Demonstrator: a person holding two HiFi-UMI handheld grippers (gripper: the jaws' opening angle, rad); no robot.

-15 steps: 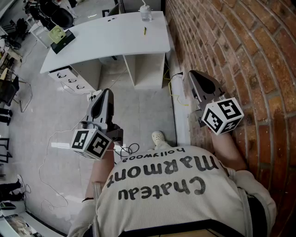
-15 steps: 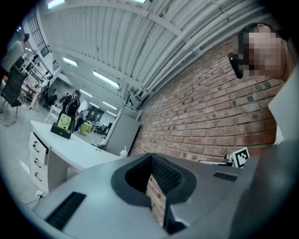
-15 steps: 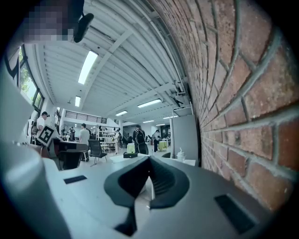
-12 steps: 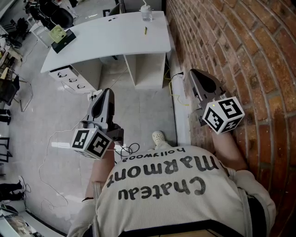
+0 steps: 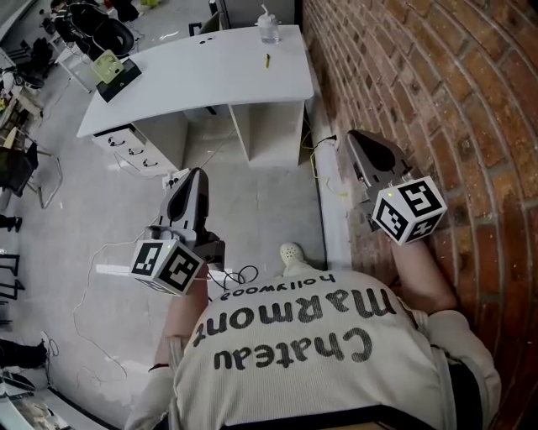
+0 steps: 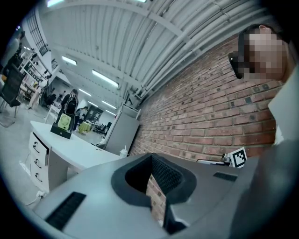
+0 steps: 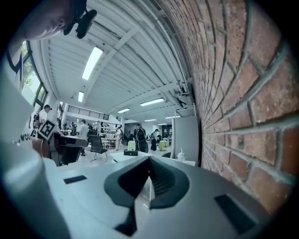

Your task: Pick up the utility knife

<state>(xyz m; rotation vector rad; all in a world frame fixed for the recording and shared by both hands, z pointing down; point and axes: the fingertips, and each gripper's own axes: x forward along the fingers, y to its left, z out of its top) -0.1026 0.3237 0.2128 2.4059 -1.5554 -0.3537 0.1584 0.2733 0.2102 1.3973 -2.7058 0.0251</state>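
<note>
Grey floor (image 5: 252, 201) in the head view, with a brick wall (image 5: 437, 92) down the right side and a white curved desk (image 5: 193, 80) at the top.
- utility knife (image 5: 267, 60): small, slim, yellow and dark; lies on the desk top just in front of a clear bottle (image 5: 267, 25), well apart from both grippers.
- green device (image 5: 108, 64) on a black base: at the desk's far left end.
- drawer unit (image 5: 133, 144): under the desk, left.
- left gripper (image 5: 195, 175): held over the floor, pointing toward the desk.
- right gripper (image 5: 353, 138): close beside the wall.
- cables (image 5: 235, 273): on the floor near a pale shoe (image 5: 291, 251).

Left gripper view:
- left gripper (image 6: 153, 186): jaws drawn together, nothing between them.
- beyond it: desk (image 6: 70, 149), bottle (image 6: 123, 151), brick wall (image 6: 210, 112).

Right gripper view:
- right gripper (image 7: 148, 186): jaws fully closed, empty.
- beyond it: brick wall (image 7: 243, 93) at the right, bottle (image 7: 181, 156) ahead, and people standing far back in the hall.
- the knife is too small to make out in either gripper view.
</note>
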